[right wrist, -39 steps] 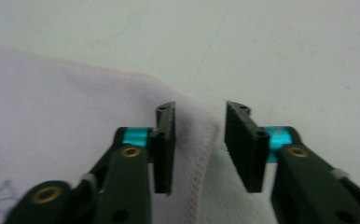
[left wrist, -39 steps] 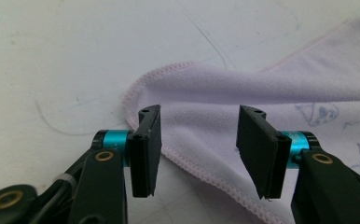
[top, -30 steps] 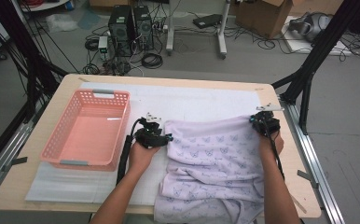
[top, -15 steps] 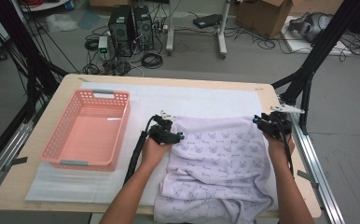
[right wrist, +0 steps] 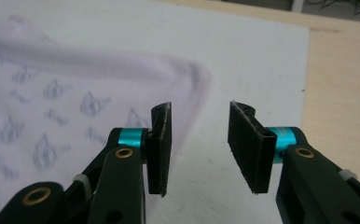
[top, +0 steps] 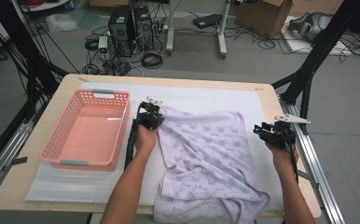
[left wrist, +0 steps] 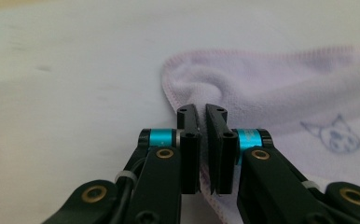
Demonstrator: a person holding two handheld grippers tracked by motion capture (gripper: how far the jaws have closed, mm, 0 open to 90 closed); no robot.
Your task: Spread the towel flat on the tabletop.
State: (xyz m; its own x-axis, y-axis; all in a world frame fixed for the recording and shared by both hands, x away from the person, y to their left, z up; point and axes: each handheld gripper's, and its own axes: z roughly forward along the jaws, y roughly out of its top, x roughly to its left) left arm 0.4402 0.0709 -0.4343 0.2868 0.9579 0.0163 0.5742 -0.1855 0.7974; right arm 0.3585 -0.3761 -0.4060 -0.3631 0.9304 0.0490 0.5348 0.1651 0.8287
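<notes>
A pale lilac towel (top: 206,158) with small printed figures lies rumpled on the white mat, its near end hanging over the table's front edge. My left gripper (top: 153,116) is at the towel's far left corner. In the left gripper view the jaws (left wrist: 200,112) are shut on the stitched hem of the towel (left wrist: 271,93). My right gripper (top: 272,133) is held off the towel's right side, near the table's right edge. In the right gripper view it (right wrist: 199,121) stands open with nothing between its jaws, and the towel (right wrist: 75,79) lies just to their left.
A pink plastic basket (top: 104,93) stands empty on the left of the mat (top: 201,95). The wooden table (top: 29,172) has metal rails along both sides. Computers, cables and boxes sit on the floor beyond the far edge.
The left gripper has carried its towel corner away from the person. The right gripper has let go of the right corner, which now lies on the mat, and has drawn back to the right.
</notes>
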